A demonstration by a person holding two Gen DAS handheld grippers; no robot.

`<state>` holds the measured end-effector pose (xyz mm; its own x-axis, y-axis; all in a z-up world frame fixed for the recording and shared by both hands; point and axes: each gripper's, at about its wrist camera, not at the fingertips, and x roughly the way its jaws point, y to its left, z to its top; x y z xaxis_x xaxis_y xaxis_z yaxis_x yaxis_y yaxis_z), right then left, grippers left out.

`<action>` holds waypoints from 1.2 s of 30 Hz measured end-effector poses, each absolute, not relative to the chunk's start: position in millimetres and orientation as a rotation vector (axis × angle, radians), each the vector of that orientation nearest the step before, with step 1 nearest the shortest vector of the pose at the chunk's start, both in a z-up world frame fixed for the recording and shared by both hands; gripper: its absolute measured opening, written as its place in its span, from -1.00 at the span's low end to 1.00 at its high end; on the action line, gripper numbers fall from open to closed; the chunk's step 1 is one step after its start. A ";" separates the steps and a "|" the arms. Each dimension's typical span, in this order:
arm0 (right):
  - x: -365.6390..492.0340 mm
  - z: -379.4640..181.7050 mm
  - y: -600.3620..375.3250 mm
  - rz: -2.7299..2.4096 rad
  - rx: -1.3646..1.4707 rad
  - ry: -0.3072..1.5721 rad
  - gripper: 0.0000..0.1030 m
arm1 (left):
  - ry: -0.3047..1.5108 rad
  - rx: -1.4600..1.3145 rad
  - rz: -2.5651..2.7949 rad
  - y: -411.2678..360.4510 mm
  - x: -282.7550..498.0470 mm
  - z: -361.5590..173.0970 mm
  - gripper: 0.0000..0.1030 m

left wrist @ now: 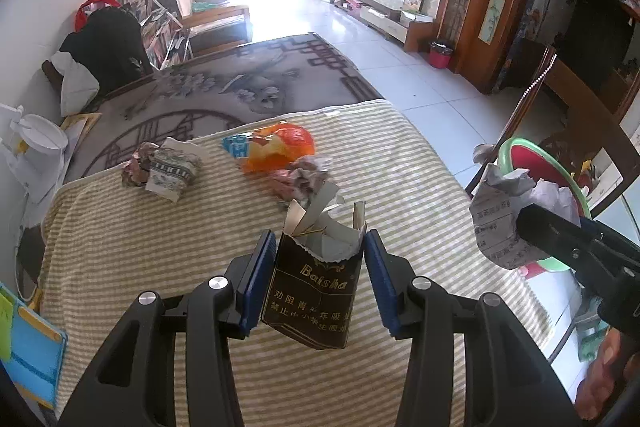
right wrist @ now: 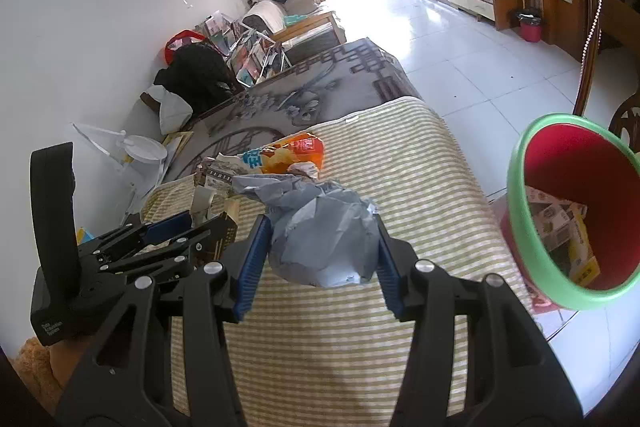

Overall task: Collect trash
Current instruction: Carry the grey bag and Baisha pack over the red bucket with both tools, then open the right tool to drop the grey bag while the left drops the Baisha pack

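My left gripper [left wrist: 320,247] is shut on a dark torn cigarette pack [left wrist: 314,291], held above the striped cloth [left wrist: 160,267]. A crumpled grey paper ball [right wrist: 324,239] sits between the blue pads of my right gripper [right wrist: 320,227], which is shut on it. In the left wrist view the same paper ball [left wrist: 496,223] shows at the right, near the bin. The red bin [right wrist: 576,211] with a green rim stands right of the table and holds some packaging. Further back on the cloth lie an orange snack bag [left wrist: 280,147], a patterned wrapper [left wrist: 172,171] and crumpled pinkish paper [left wrist: 300,179].
The striped cloth covers a table whose right edge drops to white floor tiles [right wrist: 460,39]. A grey patterned rug [left wrist: 240,83] lies beyond. A wooden chair [left wrist: 580,115] stands behind the bin. Clutter and a sofa line the left wall.
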<state>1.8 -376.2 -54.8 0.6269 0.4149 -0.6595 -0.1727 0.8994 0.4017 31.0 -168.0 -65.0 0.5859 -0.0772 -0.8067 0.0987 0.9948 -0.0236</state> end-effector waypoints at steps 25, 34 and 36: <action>9.1 -54.7 -493.7 0.326 0.397 0.791 -0.05 | 0.916 0.035 -0.065 -269.0 30.0 -50.8 -0.15; 16.9 -65.2 -552.1 0.187 0.444 0.794 -0.05 | 0.923 0.053 -0.133 -307.3 41.4 -53.8 -0.15; 19.0 -66.6 -564.9 0.158 0.459 0.788 -0.05 | 0.924 0.057 -0.142 -314.1 45.1 -53.6 -0.15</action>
